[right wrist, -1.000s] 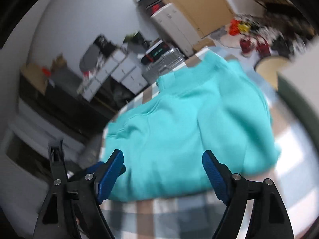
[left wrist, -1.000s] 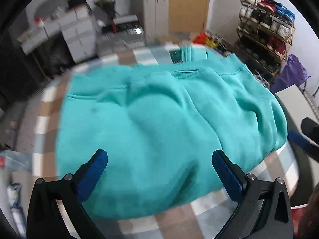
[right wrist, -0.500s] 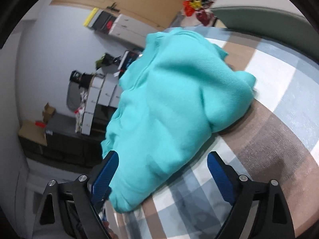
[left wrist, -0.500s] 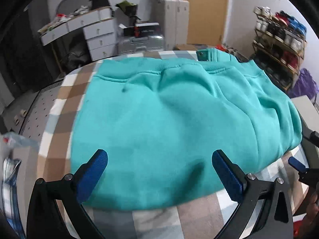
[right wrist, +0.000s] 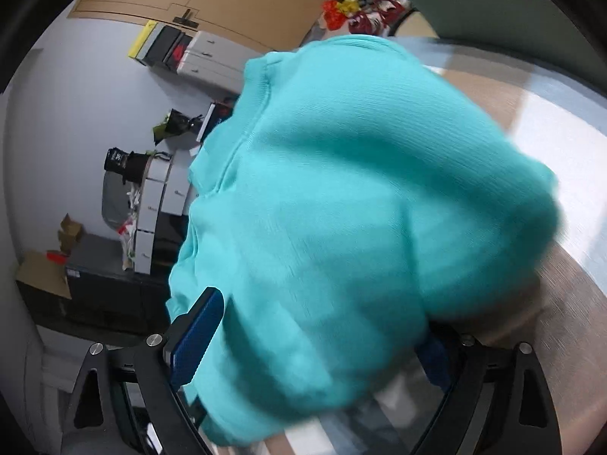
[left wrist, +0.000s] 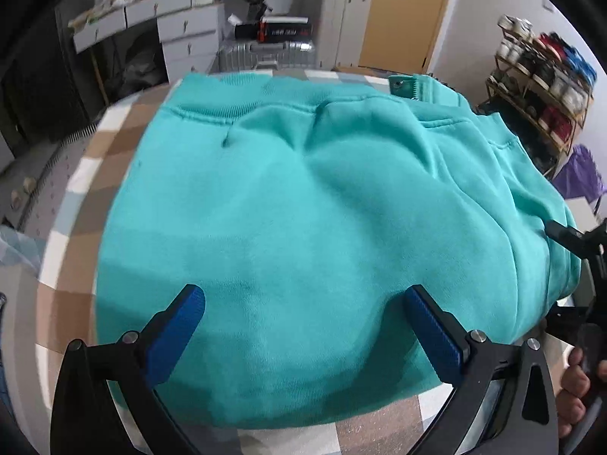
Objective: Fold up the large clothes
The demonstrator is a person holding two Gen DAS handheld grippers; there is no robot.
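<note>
Here's the teal sweatshirt [left wrist: 303,227], bunched into a thick folded bundle on the checked tablecloth [left wrist: 79,174], and both tongs are right at its near edge.

The left gripper [left wrist: 303,326] hangs over the near hem with its jaws spread wide. One blue pad [left wrist: 174,337] sits over the fabric on one side, the other at the far side of the gap, and between them the cloth lies loose; nothing is pinched. Beyond its fingertips the garment runs away to a ribbed band at the far edge, with a small tag at the far right corner. Off to this gripper's right, the other tool's black frame pokes in at the bundle's side, and a hand [left wrist: 580,383] grips a handle low at the right edge.

The right gripper [right wrist: 315,337] has its jaws set broadly apart too, and the bundle's corner bulges straight into the gap. One blue pad [right wrist: 197,337] stands clear beside the fabric; the opposite pad is half hidden behind the overhanging cloth. The view here is motion-blurred, but no squeeze on the cloth shows.

Past the sweatshirt, ahead of the left gripper: a silver suitcase [left wrist: 265,55], white drawers [left wrist: 182,34], and a shoe rack [left wrist: 538,87] off to the right.
</note>
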